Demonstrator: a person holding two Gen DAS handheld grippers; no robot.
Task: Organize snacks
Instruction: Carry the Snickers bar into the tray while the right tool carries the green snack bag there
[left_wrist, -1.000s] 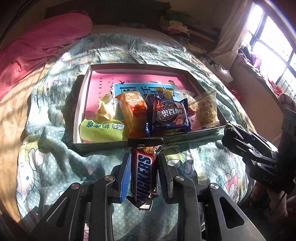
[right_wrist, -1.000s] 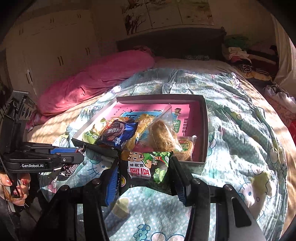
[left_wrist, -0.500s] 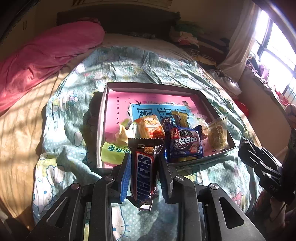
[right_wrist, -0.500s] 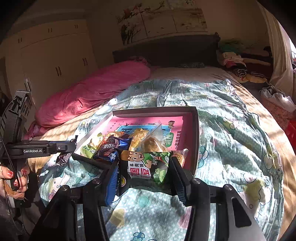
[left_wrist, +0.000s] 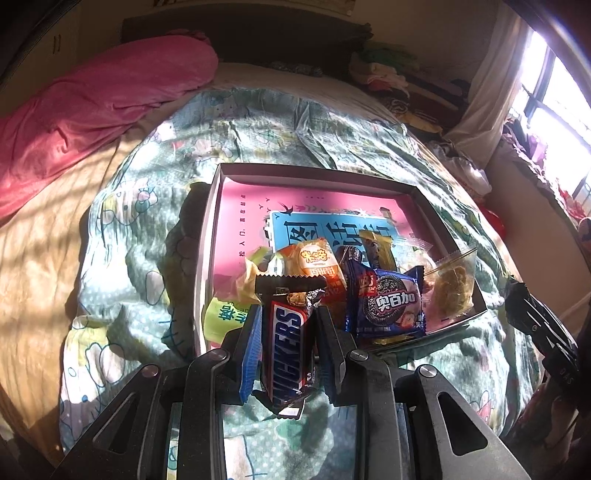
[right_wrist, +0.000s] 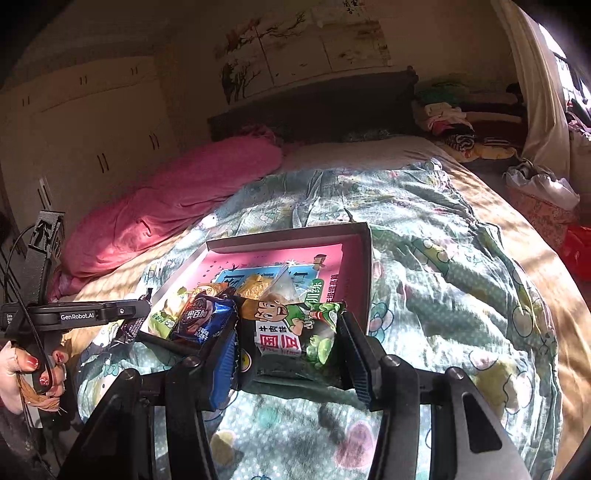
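Brown and blue, the Snickers bar (left_wrist: 286, 347) stands upright between the narrow jaws of the left gripper (left_wrist: 286, 332), which press on its two sides. The right gripper (right_wrist: 286, 343) has its jaws wider apart and closed on a green bean snack packet (right_wrist: 291, 328). Both are held above the printed bed quilt (left_wrist: 140, 266), just in front of the box (left_wrist: 314, 170). In the near part of this pink-bottomed box lie the other snacks: a blue Oreo-type biscuit packet (left_wrist: 386, 306), an orange packet (left_wrist: 319, 264), a yellow-green packet (left_wrist: 225, 319) and a clear bag (left_wrist: 452, 288). I judge that the step in hand is carrying two snacks to the box. The next move calls for bringing each one over the near wall and opening the jaws above a free place, probably the far part of the box.
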